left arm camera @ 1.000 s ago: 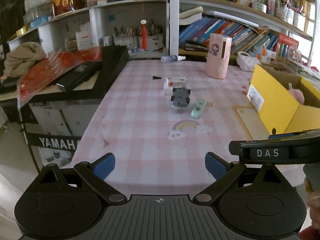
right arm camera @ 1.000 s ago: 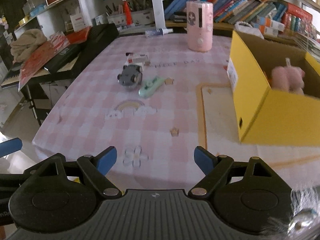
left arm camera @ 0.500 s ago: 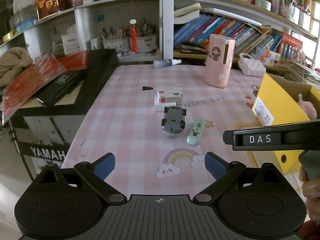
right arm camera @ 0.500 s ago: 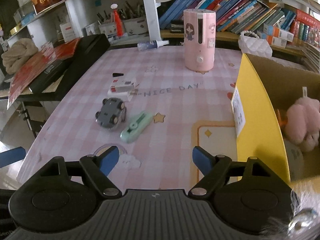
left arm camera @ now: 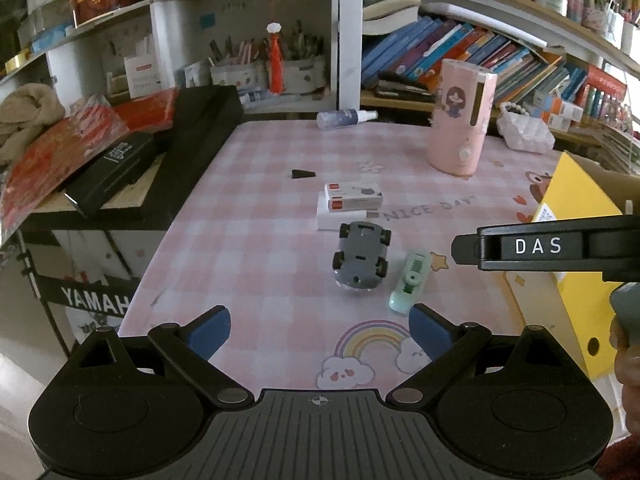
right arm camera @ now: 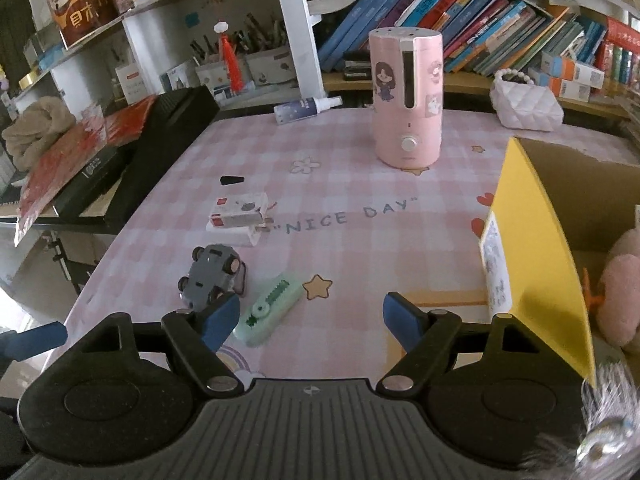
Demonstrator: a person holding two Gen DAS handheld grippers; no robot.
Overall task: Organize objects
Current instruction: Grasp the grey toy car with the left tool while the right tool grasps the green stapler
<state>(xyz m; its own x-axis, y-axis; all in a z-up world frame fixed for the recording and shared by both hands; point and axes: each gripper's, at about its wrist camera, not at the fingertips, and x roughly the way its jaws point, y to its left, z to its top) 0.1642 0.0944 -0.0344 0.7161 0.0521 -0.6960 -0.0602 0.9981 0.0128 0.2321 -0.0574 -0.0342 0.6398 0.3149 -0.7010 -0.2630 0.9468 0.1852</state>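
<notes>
A grey toy car [left arm camera: 361,255] lies upside down, wheels up, on the pink checked table; it also shows in the right wrist view [right arm camera: 210,276]. A mint-green correction tape [left arm camera: 411,281] lies just right of it, also seen from the right wrist [right arm camera: 269,309]. Small white boxes [left arm camera: 349,202] are stacked behind the car. A yellow cardboard box [right arm camera: 536,240] with a pink plush toy [right arm camera: 620,300] inside stands at the right. My left gripper [left arm camera: 319,330] is open and empty, short of the car. My right gripper [right arm camera: 311,317] is open and empty, its left fingertip beside the car.
A pink humidifier [right arm camera: 407,98] stands at the back of the table, with a spray bottle [right arm camera: 306,106] and a white quilted bag [right arm camera: 526,106] behind it. A small black wedge [left arm camera: 303,174] lies past the boxes. A black keyboard case [left arm camera: 160,152] borders the left edge. Bookshelves fill the back.
Both grippers have moved forward over the table toward the car and correction tape, which now look larger and nearer. Both stay open.
</notes>
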